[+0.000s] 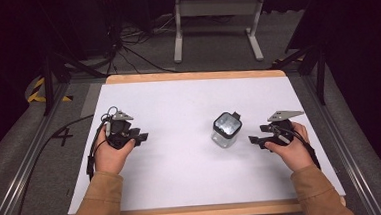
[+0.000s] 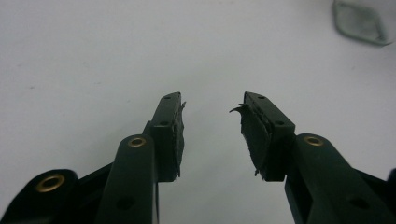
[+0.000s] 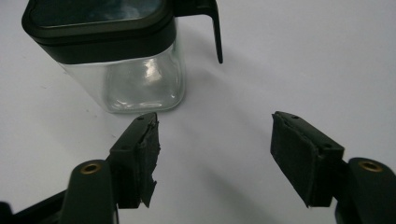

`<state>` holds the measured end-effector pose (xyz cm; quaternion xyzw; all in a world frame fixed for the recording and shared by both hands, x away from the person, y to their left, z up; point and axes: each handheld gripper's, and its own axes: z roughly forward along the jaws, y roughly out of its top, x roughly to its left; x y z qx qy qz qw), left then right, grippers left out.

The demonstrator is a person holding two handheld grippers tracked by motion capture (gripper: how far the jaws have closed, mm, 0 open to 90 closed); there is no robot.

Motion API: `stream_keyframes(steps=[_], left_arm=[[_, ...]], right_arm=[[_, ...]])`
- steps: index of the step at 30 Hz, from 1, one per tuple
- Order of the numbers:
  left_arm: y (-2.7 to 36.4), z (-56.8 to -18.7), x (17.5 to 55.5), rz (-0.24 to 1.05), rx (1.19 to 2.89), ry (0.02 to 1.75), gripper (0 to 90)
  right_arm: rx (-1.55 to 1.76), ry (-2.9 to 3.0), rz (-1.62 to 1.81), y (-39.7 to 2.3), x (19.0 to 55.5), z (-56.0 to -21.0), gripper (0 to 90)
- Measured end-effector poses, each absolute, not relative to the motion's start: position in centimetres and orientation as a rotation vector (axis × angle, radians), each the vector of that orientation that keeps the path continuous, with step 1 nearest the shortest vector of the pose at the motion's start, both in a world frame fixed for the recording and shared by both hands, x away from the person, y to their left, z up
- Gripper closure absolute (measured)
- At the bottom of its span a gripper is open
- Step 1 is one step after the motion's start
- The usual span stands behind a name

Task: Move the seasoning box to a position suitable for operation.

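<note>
A small clear glass jar (image 1: 225,130) with a black square lid stands upright on the white table, right of centre. A black latch tab sticks out from the lid's far side. My right gripper (image 1: 254,141) rests just right of the jar, open, pointing left toward it. The right gripper view shows the jar (image 3: 140,79) close ahead and to the left of my gripper (image 3: 215,149), with bare table between the jaws. My left gripper (image 1: 141,138) lies at the left of the table, open and empty. In its own view, my left gripper (image 2: 212,126) points at bare table, the jar's base (image 2: 360,22) far off.
The white sheet (image 1: 183,178) covers a wooden table top with edges showing front and back. Beyond the far edge lie dark floor, cables and a white metal stand (image 1: 217,20). A metal rail (image 1: 26,162) runs along the left side.
</note>
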<state>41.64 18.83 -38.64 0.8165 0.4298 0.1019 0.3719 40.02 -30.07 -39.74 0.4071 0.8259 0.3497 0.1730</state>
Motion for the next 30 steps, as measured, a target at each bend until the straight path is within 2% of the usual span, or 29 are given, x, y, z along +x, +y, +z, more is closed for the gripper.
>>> stream_keyframes(steps=[11,19,21,24,30], left_arm=[[19.4,-37.9,40.7,0.269,2.101,1.122,54.6],[19.3,-37.7,39.8,0.277,2.125,1.125,52.3],[19.5,-37.6,39.4,0.273,2.119,1.141,52.2],[20.1,-37.6,39.0,0.28,2.116,1.146,51.9],[20.8,-38.0,38.4,0.277,2.106,1.176,51.8]], right_arm=[[1.134,2.356,1.056,-28.2,39.3,-38.8,25.7],[1.117,2.378,1.105,-26.0,40.0,-39.7,19.9],[1.112,2.381,1.114,-25.6,40.4,-39.9,14.9],[1.11,2.41,1.134,-24.5,40.9,-40.5,17.0],[1.066,2.375,1.093,-22.8,41.6,-41.5,14.5]])
